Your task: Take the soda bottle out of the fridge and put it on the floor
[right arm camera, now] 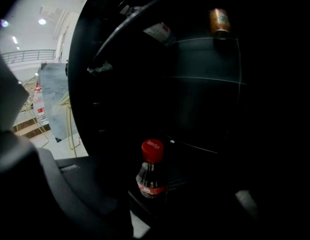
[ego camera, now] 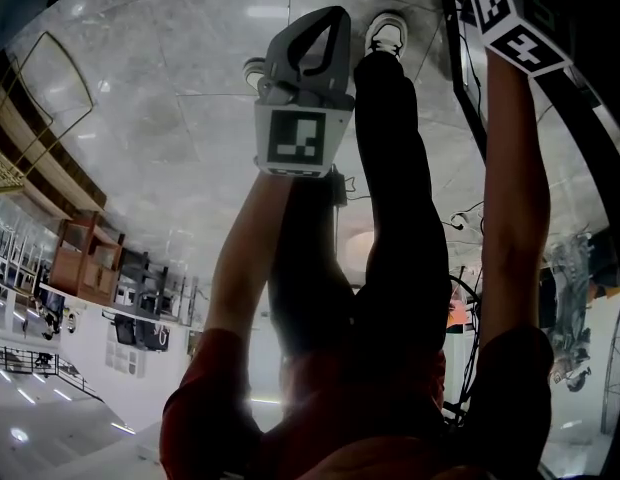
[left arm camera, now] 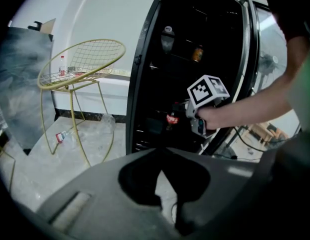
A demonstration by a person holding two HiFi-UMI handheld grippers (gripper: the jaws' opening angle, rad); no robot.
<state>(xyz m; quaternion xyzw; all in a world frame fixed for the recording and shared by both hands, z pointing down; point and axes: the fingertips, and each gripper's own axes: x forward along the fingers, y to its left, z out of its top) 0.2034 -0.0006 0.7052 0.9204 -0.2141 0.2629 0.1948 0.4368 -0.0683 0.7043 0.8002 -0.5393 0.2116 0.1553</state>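
- Plainly, the right gripper point(left arm camera: 182, 115) reaches into the open fridge point(left arm camera: 137, 89), and the soda bottle point(right arm camera: 151, 171) stands upright between its jaws, its red cap rising above them.
- Its jaws are drawn partway in and sit against the bottle's lower sides (the fridge is dark, so the contact shows only faintly). The bottle is low in the fridge, straight ahead of this gripper.
- Above that gripper and off to its right, a can point(right arm camera: 219, 22) sits on a glass shelf point(right arm camera: 205, 40) higher in the fridge.
- The left gripper point(left arm camera: 162, 149) is held back outside the fridge, well apart from the bottle. Its jaws are closed tip to tip with nothing between them.
- Ahead of the left gripper and to its left stands a gold wire chair point(left arm camera: 80, 64). A plastic bottle point(left arm camera: 59, 136) with a red label lies on the floor point(left arm camera: 30, 169) beneath it.
- Ahead of the left gripper and slightly to its right, the person's hand point(left arm camera: 215, 118) grasps the right gripper, just below that gripper's marker cube point(left arm camera: 207, 90).
- From the head view, the left gripper hangs over pale marble, with a white shoe point(ego camera: 387, 33) just to its right.
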